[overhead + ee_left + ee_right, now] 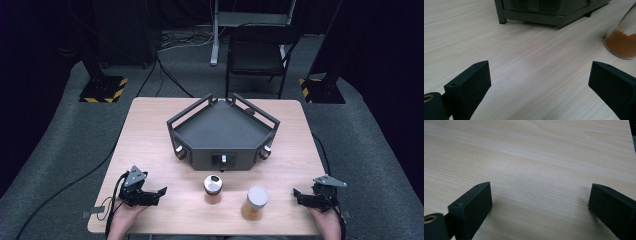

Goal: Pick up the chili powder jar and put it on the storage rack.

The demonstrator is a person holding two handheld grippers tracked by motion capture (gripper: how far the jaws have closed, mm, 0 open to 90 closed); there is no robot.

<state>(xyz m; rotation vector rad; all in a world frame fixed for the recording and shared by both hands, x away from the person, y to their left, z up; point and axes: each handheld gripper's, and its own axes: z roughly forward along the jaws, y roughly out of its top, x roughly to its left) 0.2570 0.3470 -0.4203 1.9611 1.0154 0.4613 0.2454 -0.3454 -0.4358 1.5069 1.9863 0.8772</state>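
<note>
Small jar (213, 188): upright on the bench (150, 135) at about 6 o'clock from the tray, nearer the left tongs; dark shiny lid, brown-orange contents low in the glass.
Large jar (255, 202): upright just to the right of the small jar and a little nearer the person; pale lid, amber-orange contents; the two jars stand near each other but apart.
Tray (223, 131): dark, many-sided, railed tray on short legs at the bench's middle, 12 o'clock from the jars; its floor looks bare; round knobs sit at its front corners and a small fitting at the front face.
Left tongs (146, 196): at 9 o'clock from the small jar, resting low at the bench's near edge, spread wide with nothing between them.
Right tongs (306, 198): at 3 o'clock from the large jar, spread wide, holding nothing.
In the way: bare wood lies between each pair of tongs and the jars.
Beyond the bench: a black chair (260, 52) at 12 o'clock, on grey carpet.
Left gripper view: orange powder heaped in a jar (622, 41) at 2 o'clock, and a tray leg (500, 13) at 11 o'clock.
Right gripper view: plain bench grain (536, 162) between its jaws.
</note>
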